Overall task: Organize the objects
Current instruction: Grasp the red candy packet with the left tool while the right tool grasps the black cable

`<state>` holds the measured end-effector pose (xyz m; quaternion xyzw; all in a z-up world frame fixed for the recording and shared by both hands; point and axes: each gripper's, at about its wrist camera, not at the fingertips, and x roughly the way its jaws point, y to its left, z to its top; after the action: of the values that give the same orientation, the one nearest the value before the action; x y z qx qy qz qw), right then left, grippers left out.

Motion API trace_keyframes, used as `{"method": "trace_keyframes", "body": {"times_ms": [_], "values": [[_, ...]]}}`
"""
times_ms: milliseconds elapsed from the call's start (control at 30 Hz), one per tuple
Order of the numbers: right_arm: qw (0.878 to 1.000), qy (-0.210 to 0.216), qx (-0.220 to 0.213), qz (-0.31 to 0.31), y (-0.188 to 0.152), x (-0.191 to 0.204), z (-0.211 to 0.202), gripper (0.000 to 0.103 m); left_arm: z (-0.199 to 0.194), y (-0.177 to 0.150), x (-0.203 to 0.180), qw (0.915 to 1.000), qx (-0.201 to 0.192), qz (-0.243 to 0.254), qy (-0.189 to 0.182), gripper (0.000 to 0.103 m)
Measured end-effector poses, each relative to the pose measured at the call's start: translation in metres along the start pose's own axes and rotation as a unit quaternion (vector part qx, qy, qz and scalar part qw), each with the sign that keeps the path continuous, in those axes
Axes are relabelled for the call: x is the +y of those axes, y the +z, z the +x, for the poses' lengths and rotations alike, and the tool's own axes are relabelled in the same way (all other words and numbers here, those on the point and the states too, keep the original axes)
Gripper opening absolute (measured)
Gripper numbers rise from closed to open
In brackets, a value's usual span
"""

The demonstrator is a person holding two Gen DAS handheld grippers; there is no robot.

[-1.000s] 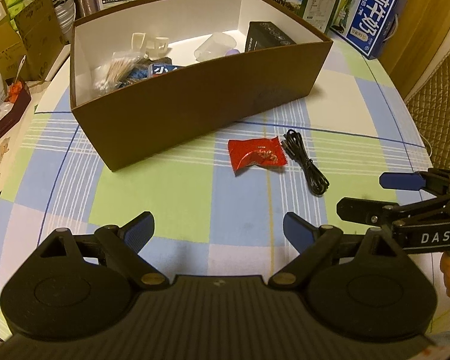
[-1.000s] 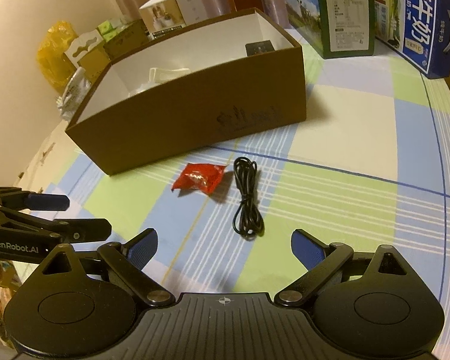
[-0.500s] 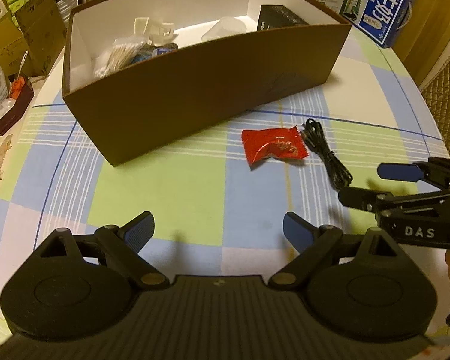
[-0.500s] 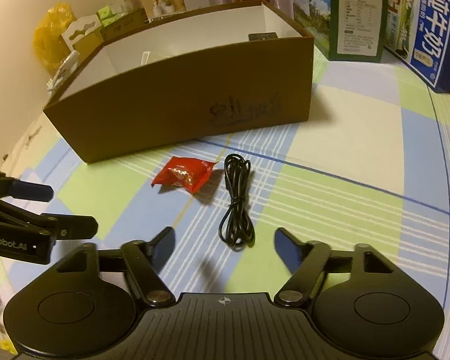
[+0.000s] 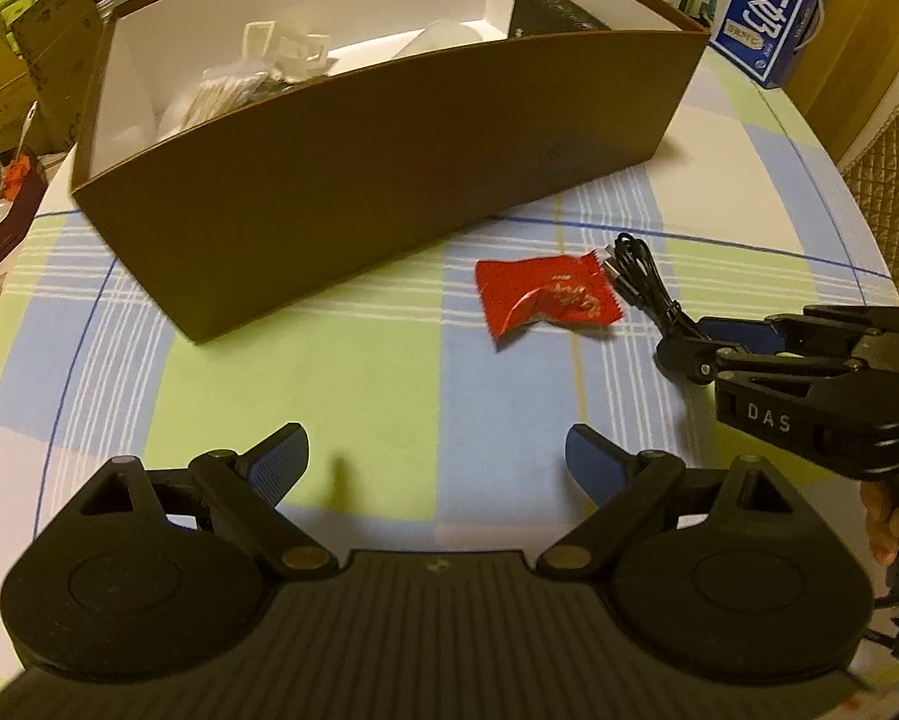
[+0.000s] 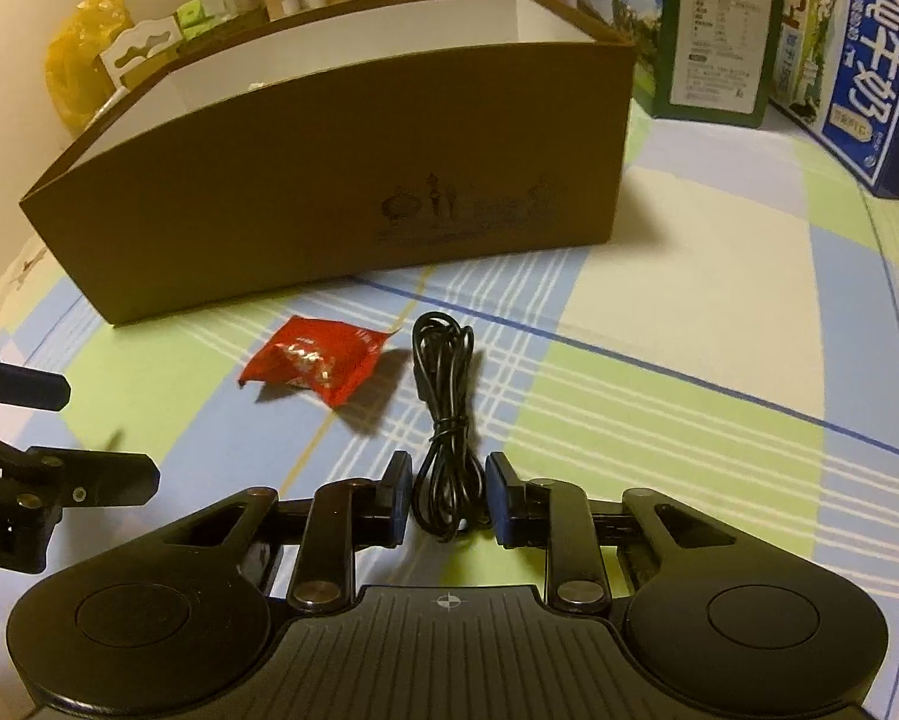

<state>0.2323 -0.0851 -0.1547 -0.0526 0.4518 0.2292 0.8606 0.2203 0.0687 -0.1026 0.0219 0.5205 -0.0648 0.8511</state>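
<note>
While the right claw [image 6: 449,507] straddles the near end of the black cable [image 6: 443,396], jaws narrowed on either side but not visibly pinching it, the left claw [image 5: 437,462] hangs wide open and empty over the bench [image 5: 329,408]. Red snack packet [image 5: 545,297] lies just beside the cable, near the brown box [image 5: 389,180].

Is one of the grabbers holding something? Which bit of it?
The right gripper has its fingers either side of the near end of the black cable, but small gaps show, so it isn't gripped yet. The left gripper is open and empty.
</note>
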Motion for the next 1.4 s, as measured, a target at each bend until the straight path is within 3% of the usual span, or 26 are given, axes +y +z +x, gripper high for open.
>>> {"method": "trace_keyframes", "body": {"times_ms": [300,600,900,1000,1133,1233,1300,1400], "values": [[0.998,-0.052,-0.009,0.042,-0.006,-0.027,-0.012,0.023,0.021,0.021,-0.014,0.9993,-0.020,0.004,-0.032,0.091],[0.995,-0.058,-0.011,0.076,-0.007,-0.047,-0.021,0.023,0.056,0.051,-0.024,0.9982,-0.028,-0.013,-0.051,0.090],[0.995,-0.056,-0.014,0.079,-0.002,-0.050,-0.016,0.037,0.073,0.049,-0.037,0.9985,-0.031,0.019,-0.040,0.070],[0.996,-0.057,-0.018,0.069,0.003,-0.048,-0.011,0.038,0.072,0.048,-0.039,0.9977,-0.039,0.041,-0.038,0.047],[0.997,-0.062,-0.022,0.044,0.009,-0.045,-0.002,0.038,0.068,0.045,-0.038,0.9973,-0.041,0.046,-0.041,0.039],[0.997,-0.068,-0.022,0.017,0.012,-0.038,0.004,0.032,0.065,0.039,-0.033,0.9976,-0.040,0.040,-0.039,0.038],[0.997,-0.068,-0.021,0.000,0.013,-0.033,0.005,0.016,0.062,0.036,-0.028,0.9978,-0.040,0.034,-0.040,0.037],[0.998,-0.055,-0.016,-0.010,0.012,-0.027,0.005,0.016,0.056,0.029,-0.020,0.9984,-0.037,0.025,-0.036,0.037]]}}
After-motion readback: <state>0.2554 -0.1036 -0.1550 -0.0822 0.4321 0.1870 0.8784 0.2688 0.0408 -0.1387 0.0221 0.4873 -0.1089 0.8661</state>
